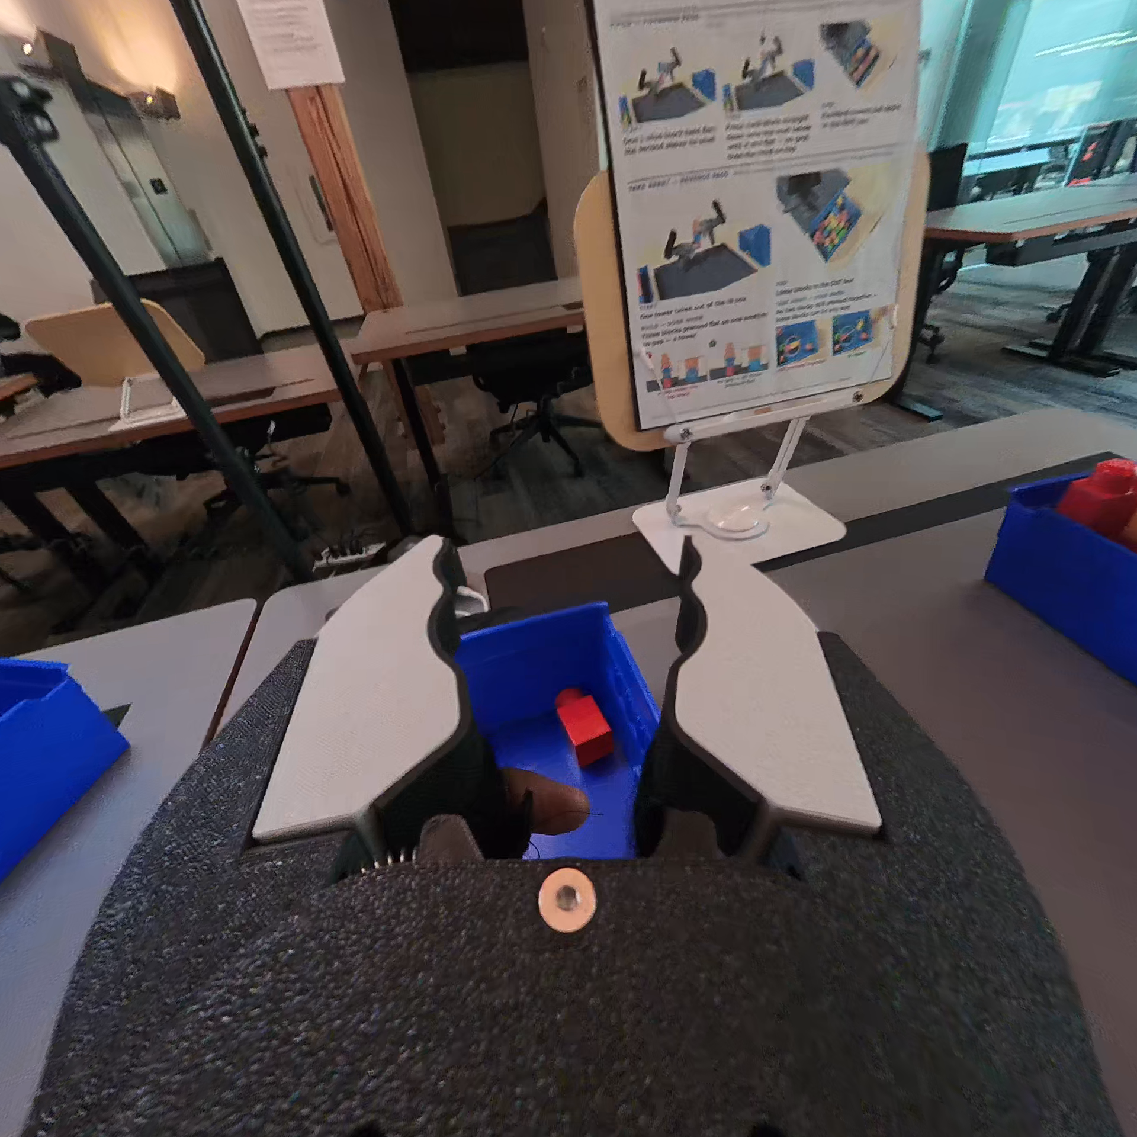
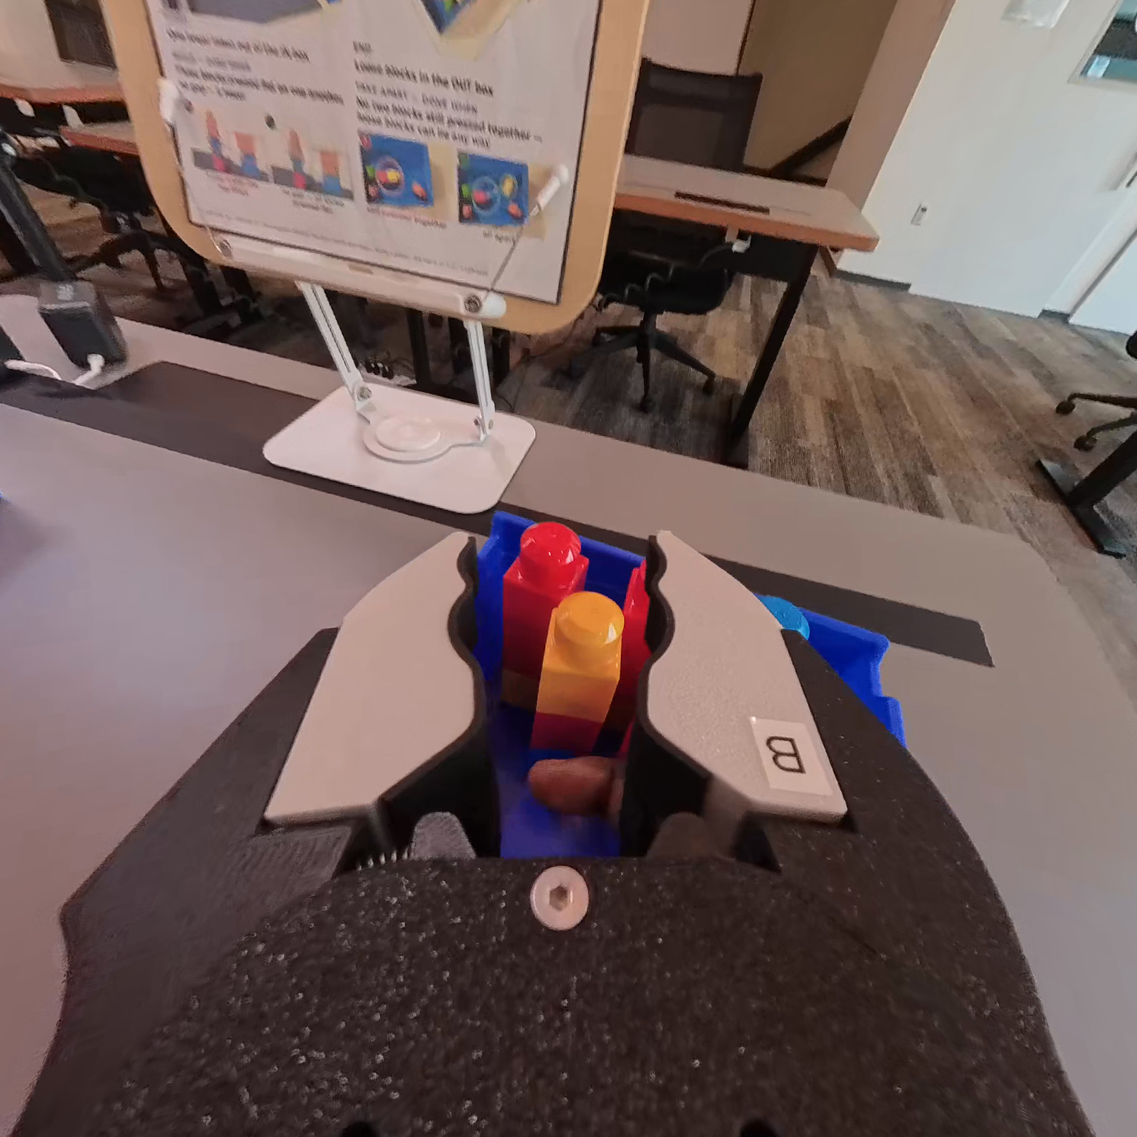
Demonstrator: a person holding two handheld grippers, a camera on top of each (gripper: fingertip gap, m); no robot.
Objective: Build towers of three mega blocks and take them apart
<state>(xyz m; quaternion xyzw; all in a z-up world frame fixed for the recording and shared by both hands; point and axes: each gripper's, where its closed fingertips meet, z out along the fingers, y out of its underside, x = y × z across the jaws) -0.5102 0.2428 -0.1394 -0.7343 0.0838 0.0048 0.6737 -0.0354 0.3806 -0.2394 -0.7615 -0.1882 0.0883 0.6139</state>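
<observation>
My left gripper (image 1: 565,566) is open and empty above a small blue box (image 1: 535,640). One red block (image 1: 584,726) lies on its side in that box. My right gripper (image 2: 561,547) is open above another blue box (image 2: 855,652) that holds standing towers. An orange-topped tower (image 2: 584,658) stands between the fingers, with a red-topped tower (image 2: 544,590) behind it. Another red block (image 2: 637,609) sits by the right finger, and a light blue stud (image 2: 784,615) shows past it. That box with a red block (image 1: 1101,498) also shows at the right of the left wrist view.
A document stand with an instruction sheet (image 1: 757,215) has its white base (image 2: 400,443) on the grey table, just beyond both boxes. A third blue box (image 1: 43,738) is at far left. A black device with a cable (image 2: 80,326) sits at the table's far left. Tripod poles (image 1: 277,246) stand behind. The tips of one gripper are about 50 centimetres away from the tips of the other. From my left tips it is roughly 25 centimetres to the red block (image 1: 584,726); from my right, 50 centimetres.
</observation>
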